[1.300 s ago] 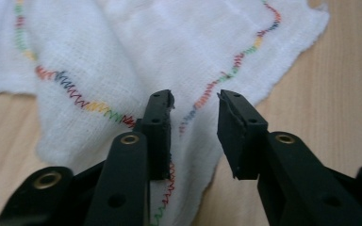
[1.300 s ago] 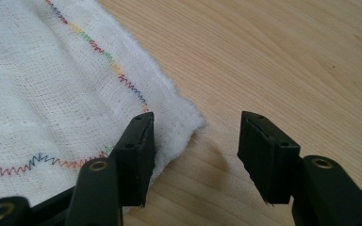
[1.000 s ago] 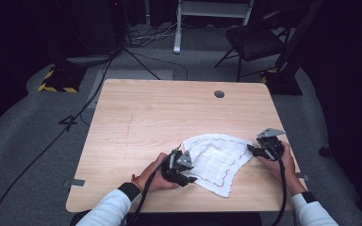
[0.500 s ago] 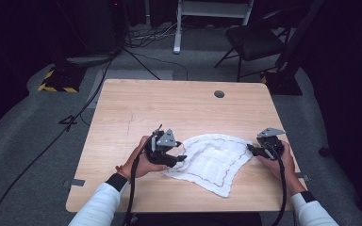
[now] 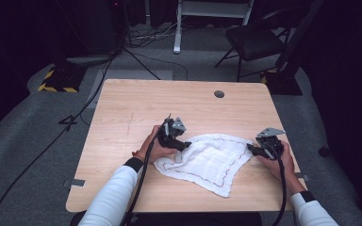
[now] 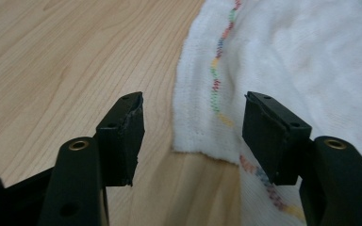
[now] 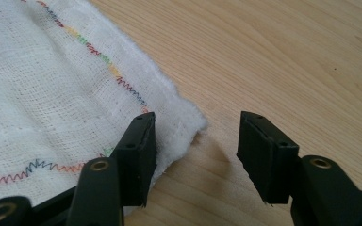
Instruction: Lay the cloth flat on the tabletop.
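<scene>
A white cloth [image 5: 212, 160] with a wavy multicoloured stitch line lies spread on the wooden table [image 5: 136, 113]. My left gripper [image 5: 185, 145] is at the cloth's left edge, open, its jaws astride a folded corner of the cloth [image 6: 202, 127]. My right gripper [image 5: 250, 149] sits at the cloth's right corner, also open. In the right gripper view the cloth's corner [image 7: 184, 117] lies between the jaws, with one jaw resting over the fabric. Nothing is clamped.
The table has a round cable hole [image 5: 219, 94] near its far edge. On the floor beyond stand a dark chair [image 5: 254, 42] and a white stand [image 5: 176, 28], with cables [image 5: 85, 103] running to the left.
My left gripper has moved from the cloth's near-left edge up and left, then settled back at the cloth's left corner. The right gripper has stayed at the right corner.
</scene>
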Tool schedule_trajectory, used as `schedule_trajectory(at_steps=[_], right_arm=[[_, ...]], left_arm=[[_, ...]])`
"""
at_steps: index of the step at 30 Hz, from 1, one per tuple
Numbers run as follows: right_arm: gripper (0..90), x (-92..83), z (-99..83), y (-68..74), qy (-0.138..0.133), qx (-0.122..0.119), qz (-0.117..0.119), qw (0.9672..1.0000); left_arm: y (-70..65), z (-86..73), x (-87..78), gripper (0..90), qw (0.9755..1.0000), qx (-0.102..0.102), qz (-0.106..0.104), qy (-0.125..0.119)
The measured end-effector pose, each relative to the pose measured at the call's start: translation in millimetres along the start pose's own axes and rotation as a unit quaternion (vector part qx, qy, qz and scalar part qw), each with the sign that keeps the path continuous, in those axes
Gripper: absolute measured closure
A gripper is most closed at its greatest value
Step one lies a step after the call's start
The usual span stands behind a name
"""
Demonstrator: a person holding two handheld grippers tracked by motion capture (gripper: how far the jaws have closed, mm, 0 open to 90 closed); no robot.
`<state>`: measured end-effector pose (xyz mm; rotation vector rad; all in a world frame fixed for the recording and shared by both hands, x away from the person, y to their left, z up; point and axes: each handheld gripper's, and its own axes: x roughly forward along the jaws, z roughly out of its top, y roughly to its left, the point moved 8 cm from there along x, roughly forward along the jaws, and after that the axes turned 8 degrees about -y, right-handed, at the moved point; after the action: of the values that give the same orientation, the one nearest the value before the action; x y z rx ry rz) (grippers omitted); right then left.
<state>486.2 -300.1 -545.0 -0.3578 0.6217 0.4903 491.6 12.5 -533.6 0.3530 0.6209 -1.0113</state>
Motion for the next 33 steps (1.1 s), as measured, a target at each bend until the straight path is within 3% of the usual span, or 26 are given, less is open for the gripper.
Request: schedule_trajectory(at_steps=[7,9,17,21,23,25,29,33], right_arm=[[49.8,-3.2,5.9,6.2,-0.017,-0.004,0.013,0.9998],[50.2,-1.3,4.7,7.7,-0.013,-0.002,0.018,0.9998],[49.0,2.0,2.8,8.7,-0.004,-0.011,0.024,0.9997],[53.3,2.7,1.1,7.5,-0.015,0.004,0.049,0.9987],[54.5,3.3,-0.4,6.0,-0.020,0.024,0.064,0.9975],[59.8,3.2,-1.2,6.0,-0.021,0.036,0.077,0.9962],[76.5,2.0,0.6,12.7,-0.015,0.031,0.094,0.9950],[83.9,3.1,1.4,14.5,-0.018,0.034,0.111,0.9931]], left_arm=[[1.6,-9.5,15.0,47.7,0.9997,-0.009,-0.007,0.022],[1.8,-10.4,16.2,48.8,0.9995,-0.022,-0.013,0.018],[1.7,-11.6,15.9,48.8,0.9995,-0.026,-0.012,0.010],[1.7,-11.5,15.9,49.8,0.9995,-0.029,-0.013,0.007],[1.3,-11.5,15.4,59.1,0.9993,-0.030,-0.025,0.002],[1.3,-11.4,15.7,65.0,0.9992,-0.027,-0.028,-0.001],[1.1,-11.7,16.3,76.7,0.9986,-0.030,-0.043,-0.008],[1.7,-11.8,16.4,82.7,0.9986,-0.029,-0.042,-0.012]])
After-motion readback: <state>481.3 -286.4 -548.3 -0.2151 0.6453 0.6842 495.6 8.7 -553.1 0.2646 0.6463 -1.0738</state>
